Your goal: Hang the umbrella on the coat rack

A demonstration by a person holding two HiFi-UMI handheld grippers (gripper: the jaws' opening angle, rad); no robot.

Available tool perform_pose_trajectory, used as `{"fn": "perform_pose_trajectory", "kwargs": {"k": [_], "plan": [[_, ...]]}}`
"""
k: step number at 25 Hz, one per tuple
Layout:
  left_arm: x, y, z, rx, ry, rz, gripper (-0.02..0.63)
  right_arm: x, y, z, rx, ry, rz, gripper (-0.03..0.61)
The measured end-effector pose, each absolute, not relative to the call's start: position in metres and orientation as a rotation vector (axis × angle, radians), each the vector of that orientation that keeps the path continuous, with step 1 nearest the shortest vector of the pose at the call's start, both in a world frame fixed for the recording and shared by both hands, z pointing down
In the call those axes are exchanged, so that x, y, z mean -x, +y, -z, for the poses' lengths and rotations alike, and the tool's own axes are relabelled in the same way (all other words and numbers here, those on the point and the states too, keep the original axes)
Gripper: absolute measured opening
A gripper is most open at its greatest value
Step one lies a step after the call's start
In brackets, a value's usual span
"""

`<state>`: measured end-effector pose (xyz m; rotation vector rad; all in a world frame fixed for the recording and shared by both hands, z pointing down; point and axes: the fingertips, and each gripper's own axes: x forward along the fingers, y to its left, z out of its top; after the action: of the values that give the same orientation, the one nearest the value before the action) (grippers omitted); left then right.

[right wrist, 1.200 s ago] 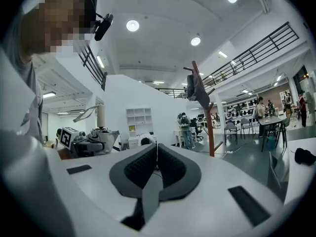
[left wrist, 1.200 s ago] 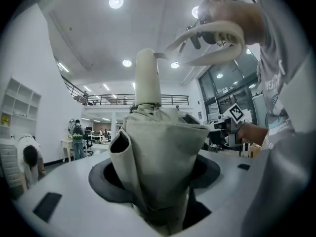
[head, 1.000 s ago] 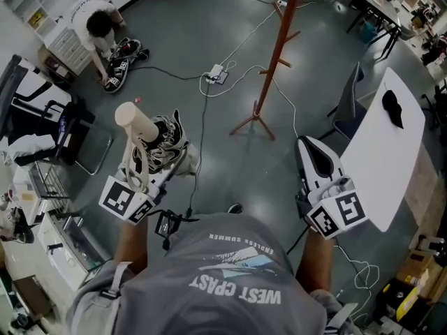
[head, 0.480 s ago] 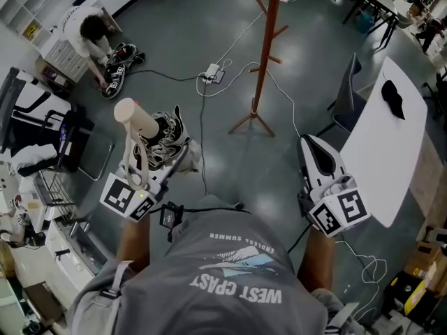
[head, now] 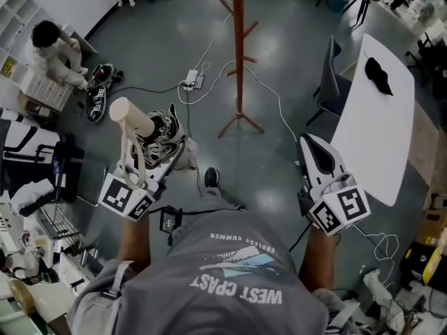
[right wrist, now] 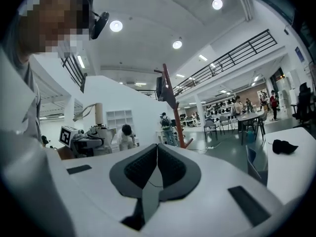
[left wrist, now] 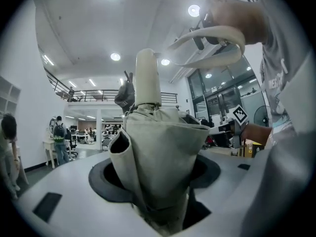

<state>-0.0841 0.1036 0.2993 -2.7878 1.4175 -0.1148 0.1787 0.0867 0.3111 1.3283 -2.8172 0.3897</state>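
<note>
Head view: Held a folded umbrella (head: 166, 139) in the left tool (head: 157, 160) at centre left of the frame, with its pale handle (head: 130, 113) pointing to the upper left. Carried the right tool (head: 306, 144) at centre right, with nothing in it. Faced the coat rack (head: 239, 54), upright on the grey floor (head: 167, 26) at top centre, well apart from both tools and from the umbrella. Saw a white desk (head: 380, 131) at the right edge with a small black item (head: 379, 75) lying on it. Saw a corded power strip (head: 191, 81) on the floor near the rack, and a person (head: 50, 47) crouched at the upper left.

Left gripper view: Saw the umbrella (left wrist: 158, 152) filling the middle of the frame, clamped between jaws set wide and pressed on its folded fabric. Saw the handle (left wrist: 147, 78) standing up to upper centre and a pale strap (left wrist: 212, 33) looping across the upper right.

Right gripper view: Saw the jaws brought together, pads touching, nothing between them. Beyond them, saw the coat rack (right wrist: 174, 112) at centre. Saw the desk (right wrist: 301, 157) with the black item (right wrist: 284, 146) at right. Saw the left tool (right wrist: 89, 138) with the umbrella's handle (right wrist: 98, 113) at left.
</note>
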Motion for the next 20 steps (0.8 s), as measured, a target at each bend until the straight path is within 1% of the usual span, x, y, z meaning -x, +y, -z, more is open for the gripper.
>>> {"fn": "perform_pose_trajectory", "kwargs": {"k": [10, 20], "plan": [[0.076, 0.016, -0.294, 2.918, 1.204, 0.099, 0.296, -0.182, 0.040, -0.298, -1.512, -2.684, -0.400, 0.030], [0.091, -0.021, -0.308, 2.965, 1.073, 0.066, 0.296, -0.168, 0.037, -0.308, -1.658, -2.598, -0.390, 0.030]]}}
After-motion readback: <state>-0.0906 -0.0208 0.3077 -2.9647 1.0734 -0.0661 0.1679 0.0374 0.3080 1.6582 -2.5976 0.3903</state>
